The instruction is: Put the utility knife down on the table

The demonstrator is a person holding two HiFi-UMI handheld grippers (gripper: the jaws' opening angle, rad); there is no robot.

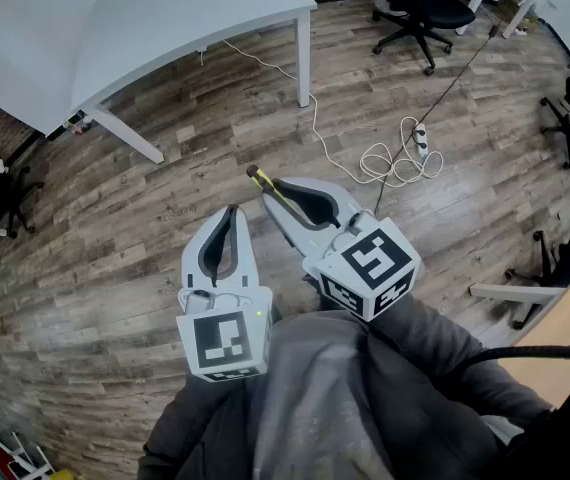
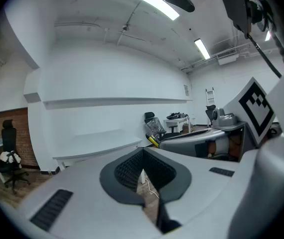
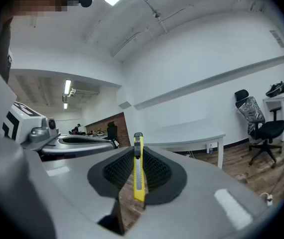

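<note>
- Judging from how things lie, the task is barely started. The big white tabletop (image 1: 115,28) sits at the upper left of the head view with nothing on the part I can see, and the knife isn't on it yet.
- Everything left is the actual job: get over to the tabletop, lower the knife flat onto it, let go. My guess is that takes a step or a long reach forward and to the left, since both tools hang over the wood floor (image 1: 115,238), well apart from the tabletop.
- Pose-wise, the person stands looking steeply down. Both grey sleeves (image 1: 365,388) are tucked in close to the body, with the forearms pointing forward and the two tools near each other at about the same height.
- The right tool (image 1: 270,186) is angled up and to the left, towards the table leg. It's clamped on the utility knife (image 3: 138,173), and the dark pads squeeze the yellow body from both sides.
- The left tool (image 1: 233,213) points more or less straight ahead, just beside the right one. In its own view the jaws are pressed together with nothing between them, so it's along for the ride.
- The knife stands on edge in the grip and runs along the jaws. Its dark tip pokes out past the fingertips, and in the head view that tip points up and to the left. I can't tell if the blade is out, it's too small to see.
- The white cable and power strip (image 1: 420,143) on the floor are off to the right, so not in the way.
</note>
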